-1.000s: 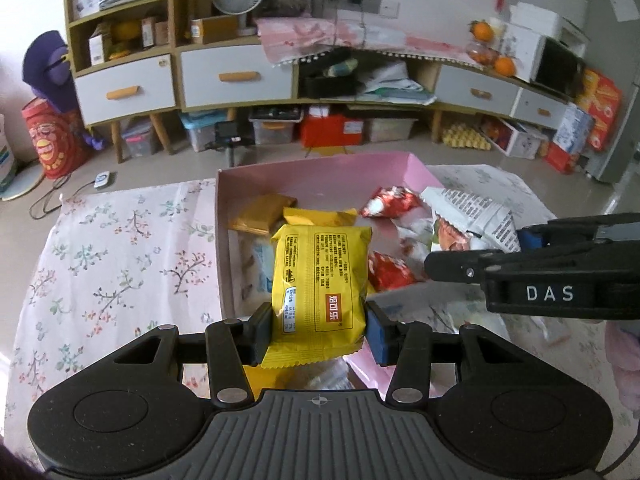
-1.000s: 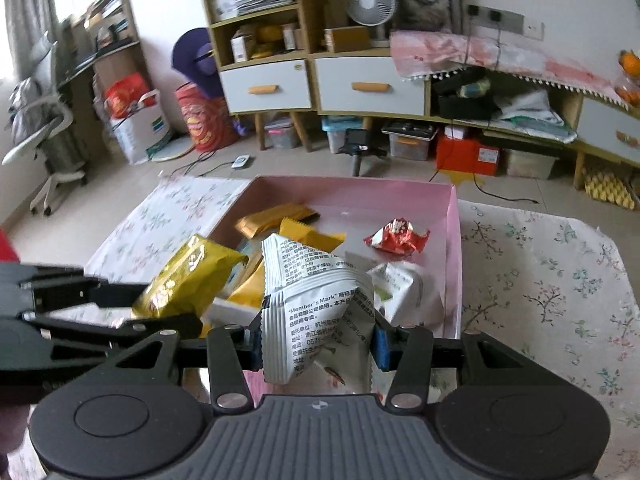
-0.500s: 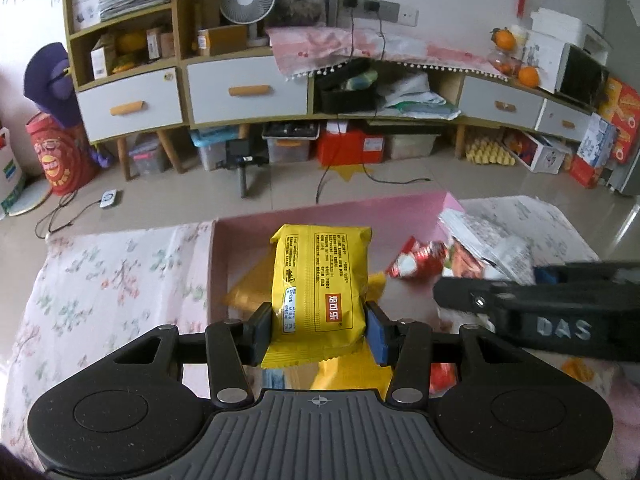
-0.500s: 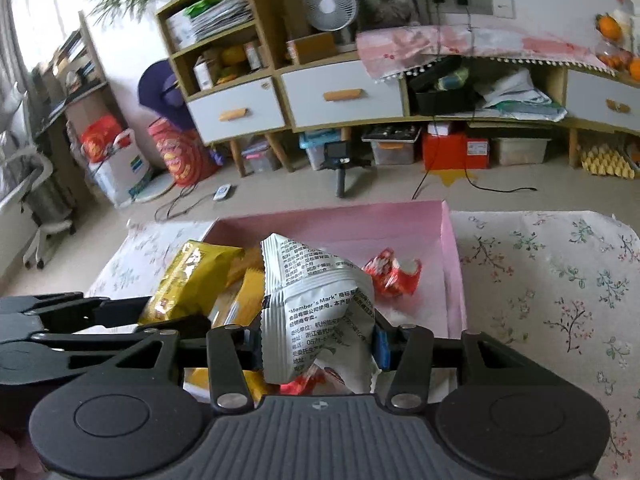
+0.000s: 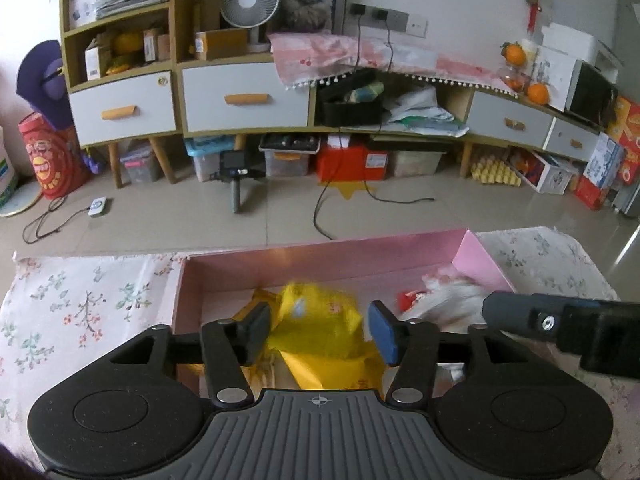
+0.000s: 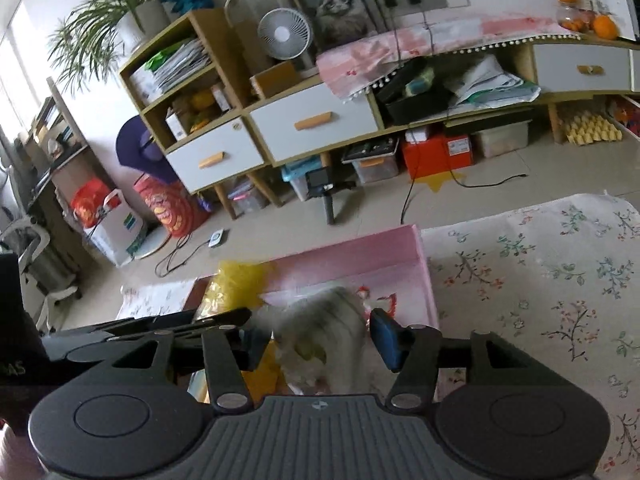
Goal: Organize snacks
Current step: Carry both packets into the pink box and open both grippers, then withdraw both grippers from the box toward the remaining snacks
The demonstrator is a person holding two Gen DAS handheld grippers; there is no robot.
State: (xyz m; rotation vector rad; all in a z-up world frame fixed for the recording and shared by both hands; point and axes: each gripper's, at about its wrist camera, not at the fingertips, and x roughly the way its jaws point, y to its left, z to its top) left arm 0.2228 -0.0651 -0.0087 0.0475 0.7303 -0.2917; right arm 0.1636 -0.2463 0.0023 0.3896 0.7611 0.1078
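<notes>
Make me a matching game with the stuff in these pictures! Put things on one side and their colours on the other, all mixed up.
Things:
1. snack box
2. blurry packet between the left gripper fingers
3. blurry packet between the right gripper fingers
4. pad on each gripper's right finger

Colours:
A. blue
B. white with grey
C. pink
D. yellow

Pairs: 1-C, 2-D, 3-B, 4-A
</notes>
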